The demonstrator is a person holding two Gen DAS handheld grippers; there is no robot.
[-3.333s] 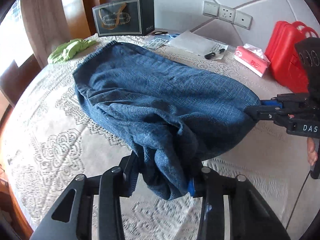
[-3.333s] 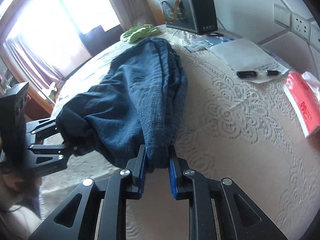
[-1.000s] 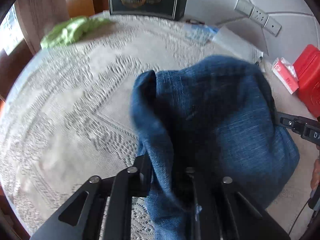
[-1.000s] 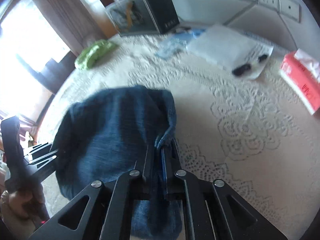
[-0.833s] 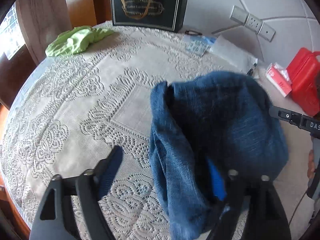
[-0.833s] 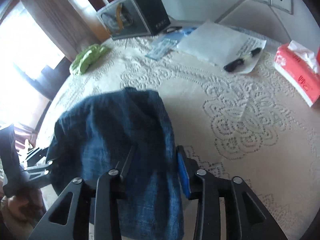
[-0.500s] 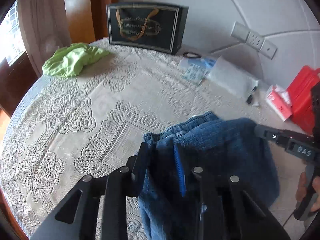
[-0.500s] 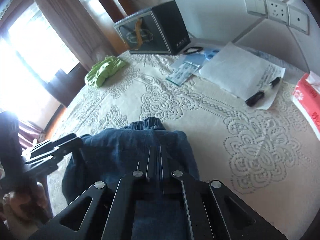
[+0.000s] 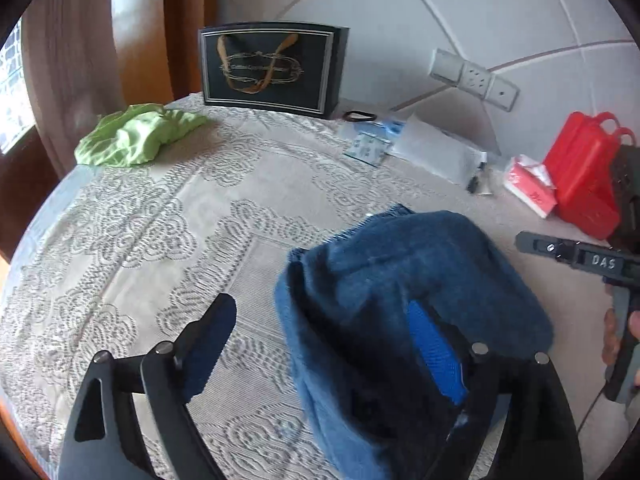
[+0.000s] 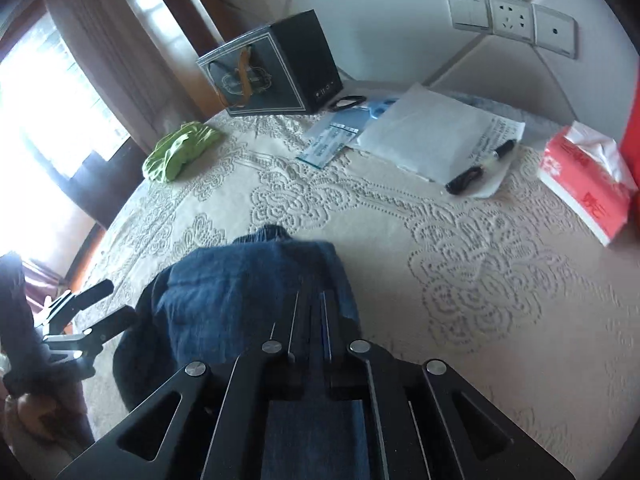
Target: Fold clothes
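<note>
Two grippers are over a round table laid with a cream lace tablecloth (image 9: 168, 216). On the near part of the cloth lies a bundle of blue denim, the folded jeans (image 9: 404, 280), with an elastic waistband edge showing at its far side.

Left gripper (image 9: 320, 340): its jaws have just been opening and now stand wide apart. The left finger is over bare cloth, clear of the denim; the right finger, with its blue pad, is at the near right part of the bundle, where denim bulges around it. Neither pad presses the fabric. In the right wrist view this gripper (image 10: 102, 304) appears at the left edge of the bundle, fingers spread, held by a hand (image 10: 28, 408).

Right gripper (image 10: 310, 300): its fingers are pressed together, nearly touching, above the near edge of the jeans. Whether any fabric is caught between the tips I cannot tell. In the left wrist view it sits just beside the bundle's right side, apart from it.

Other items, well apart from the jeans:
- green cloth (image 9: 136, 138), far left
- dark gift bag (image 9: 272, 68) against the wall
- white envelope (image 10: 428, 132) with a black marker (image 10: 482, 166) beside it
- red tissue pack (image 10: 584, 180)
- red plastic case (image 9: 584, 168)
- wall sockets (image 10: 512, 20)
</note>
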